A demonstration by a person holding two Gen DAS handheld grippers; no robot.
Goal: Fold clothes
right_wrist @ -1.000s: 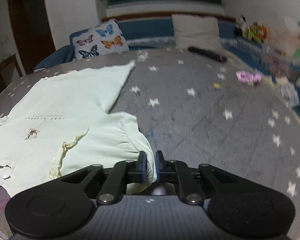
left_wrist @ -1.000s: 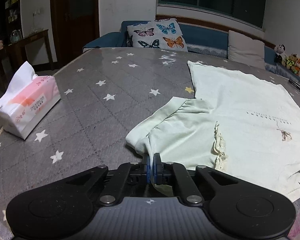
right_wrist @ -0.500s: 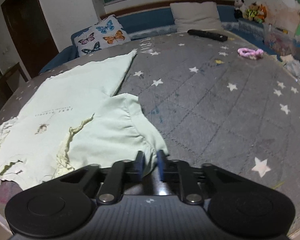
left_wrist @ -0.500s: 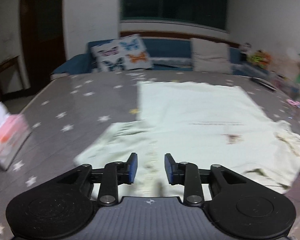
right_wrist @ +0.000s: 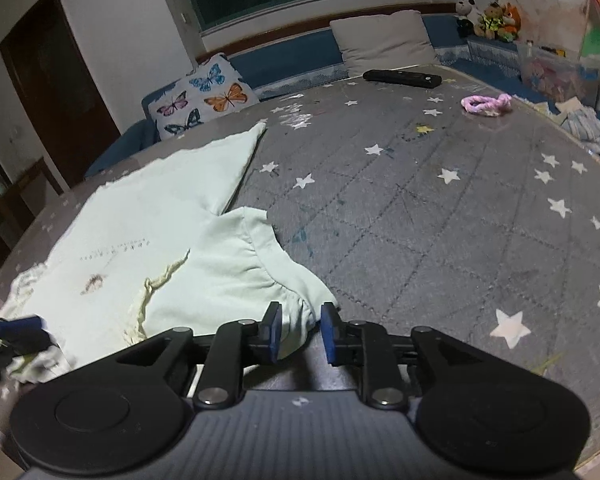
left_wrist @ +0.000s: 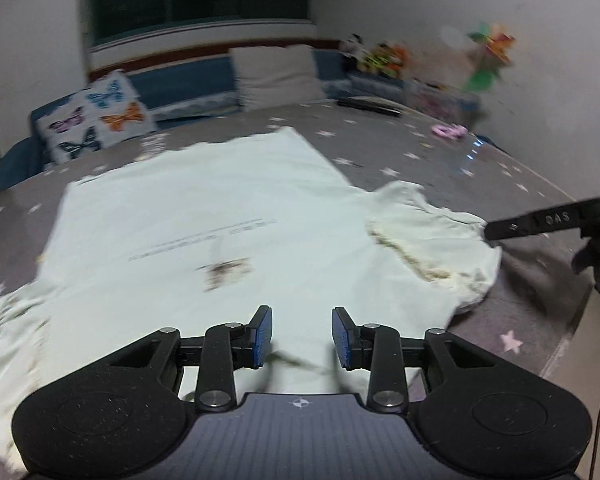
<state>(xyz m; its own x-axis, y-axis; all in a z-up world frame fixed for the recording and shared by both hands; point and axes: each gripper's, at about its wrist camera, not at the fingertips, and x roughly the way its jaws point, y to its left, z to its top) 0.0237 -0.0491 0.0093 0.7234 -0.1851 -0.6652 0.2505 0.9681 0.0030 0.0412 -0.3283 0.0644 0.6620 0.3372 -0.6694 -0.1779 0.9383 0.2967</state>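
Observation:
A pale green T-shirt (left_wrist: 204, 220) lies flat on the grey star-patterned surface (left_wrist: 400, 148), with small print and a motif on its chest. My left gripper (left_wrist: 301, 338) is open and empty, just above the shirt's near edge at the middle. My right gripper (right_wrist: 300, 332) is open, its fingers on either side of the cuff of the shirt's right sleeve (right_wrist: 236, 276). The shirt also shows in the right wrist view (right_wrist: 148, 216). The right gripper also shows in the left wrist view (left_wrist: 496, 232) at the sleeve's edge.
A black remote (right_wrist: 402, 77) and a pink hair tie (right_wrist: 486, 103) lie at the far right of the surface. A butterfly pillow (right_wrist: 202, 98) and a beige pillow (right_wrist: 384, 42) stand at the back. The surface's front edge (left_wrist: 568, 340) is close on the right.
My left gripper let go of the left sleeve, opened and swung right to the middle of the shirt's near edge. My right gripper opened around the right sleeve cuff.

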